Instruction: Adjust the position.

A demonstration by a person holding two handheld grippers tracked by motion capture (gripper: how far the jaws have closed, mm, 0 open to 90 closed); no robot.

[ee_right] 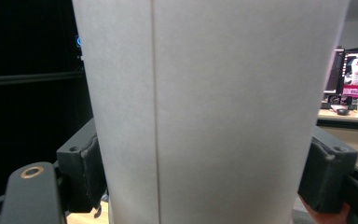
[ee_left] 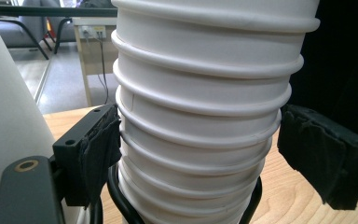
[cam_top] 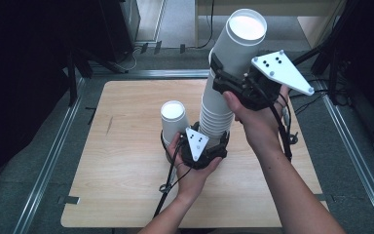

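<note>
My right gripper (cam_top: pixel 222 74) is clenched on the top cup (cam_top: pixel 238 46) of a tall stack of white paper cups (cam_top: pixel 216 114), near the upper right of the high view; in the right gripper view its padded jaws press both sides of that cup's smooth, matte wall, where one straight vertical seam runs down the paper. The top cup's round mouth faces the camera and looks bare white inside. The stack stands in the middle of the high view on the pale wooden surface (cam_top: pixel 126 161), leaning toward the upper right. Its lower part is a column of nested cups, their rolled rims forming close, even ridges one above another. My left gripper (cam_top: pixel 209 146) sits low at the base of the stack, in the lower middle of the frame. In the left gripper view the ribbed column (ee_left: pixel 200 116) stands between my jaws: the left pad (ee_left: pixel 100 149) lies just against the rims, the right pad (ee_left: pixel 317 154) stands slightly clear, so this grip is released. Just left of the stack a single white cup (cam_top: pixel 173 122) stands upright on the surface, mouth up; its inside is too bright to read.
</note>
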